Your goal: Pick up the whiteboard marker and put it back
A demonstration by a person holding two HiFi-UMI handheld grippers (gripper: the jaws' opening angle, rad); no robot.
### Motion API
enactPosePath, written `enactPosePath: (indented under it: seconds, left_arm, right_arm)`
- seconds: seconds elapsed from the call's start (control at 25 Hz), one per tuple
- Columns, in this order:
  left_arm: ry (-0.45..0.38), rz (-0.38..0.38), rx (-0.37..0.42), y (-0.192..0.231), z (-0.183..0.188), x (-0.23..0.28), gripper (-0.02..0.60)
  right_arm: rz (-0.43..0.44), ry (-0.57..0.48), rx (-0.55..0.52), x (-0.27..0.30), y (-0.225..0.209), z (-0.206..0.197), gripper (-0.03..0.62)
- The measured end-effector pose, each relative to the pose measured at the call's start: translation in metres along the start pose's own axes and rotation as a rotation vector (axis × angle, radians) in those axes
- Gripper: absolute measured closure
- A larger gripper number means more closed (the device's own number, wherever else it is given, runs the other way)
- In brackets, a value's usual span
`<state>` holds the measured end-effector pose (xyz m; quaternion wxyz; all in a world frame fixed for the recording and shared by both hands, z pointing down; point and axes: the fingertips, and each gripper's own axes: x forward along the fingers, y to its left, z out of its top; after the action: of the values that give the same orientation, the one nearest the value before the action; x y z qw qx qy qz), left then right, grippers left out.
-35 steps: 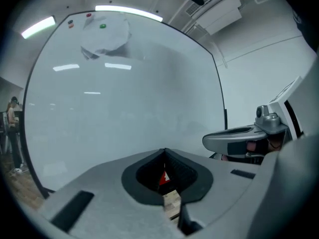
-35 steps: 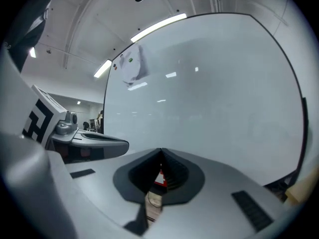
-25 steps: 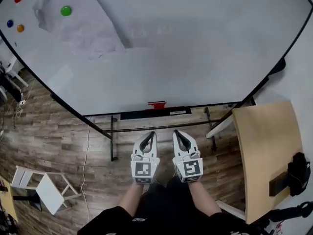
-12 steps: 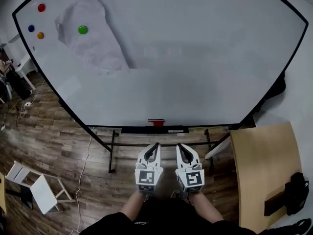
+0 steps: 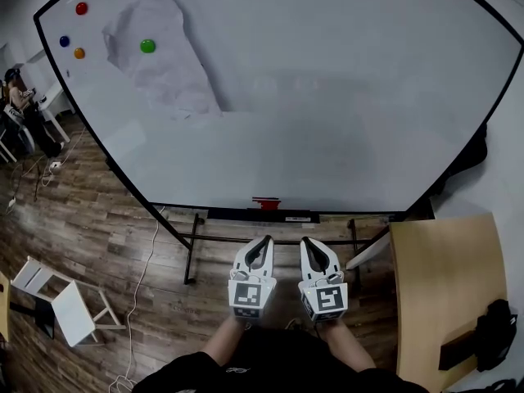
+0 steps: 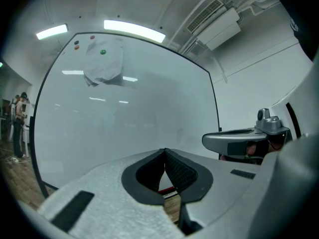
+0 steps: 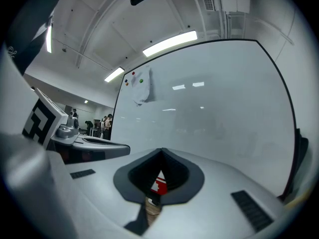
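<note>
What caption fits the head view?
Shut and empty, left gripper and right gripper face a whiteboard with a red object on its ledge.

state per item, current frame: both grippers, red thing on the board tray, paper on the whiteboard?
left gripper: shut, empty.
right gripper: shut, empty, beside the left.
red object: lying on the tray, untouched; too small to confirm as the marker.
paper: wrinkled, held on the whiteboard by a green magnet.

1 green magnet (image 5: pixel 147 46) pins a paper sheet (image 5: pixel 170 76); wooden table (image 5: pixel 438 289) at right
</note>
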<state>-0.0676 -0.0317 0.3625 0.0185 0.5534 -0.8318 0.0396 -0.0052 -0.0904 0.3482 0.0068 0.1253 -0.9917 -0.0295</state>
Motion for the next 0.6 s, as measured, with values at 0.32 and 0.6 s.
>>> enactPosePath:
  seconds: [0.32,0.6]
  left_arm:
    - [0.007,-0.010,0.003,-0.005,-0.001,-0.002,0.575]
    - [-0.014,-0.020,0.020,-0.011,0.009,-0.005,0.575]
  right_arm:
    - [-0.003,-0.006,0.015,-0.003,-0.002,-0.002,0.592]
    - [-0.008,-0.017,0.020,-0.009,-0.002,0.001,0.592]
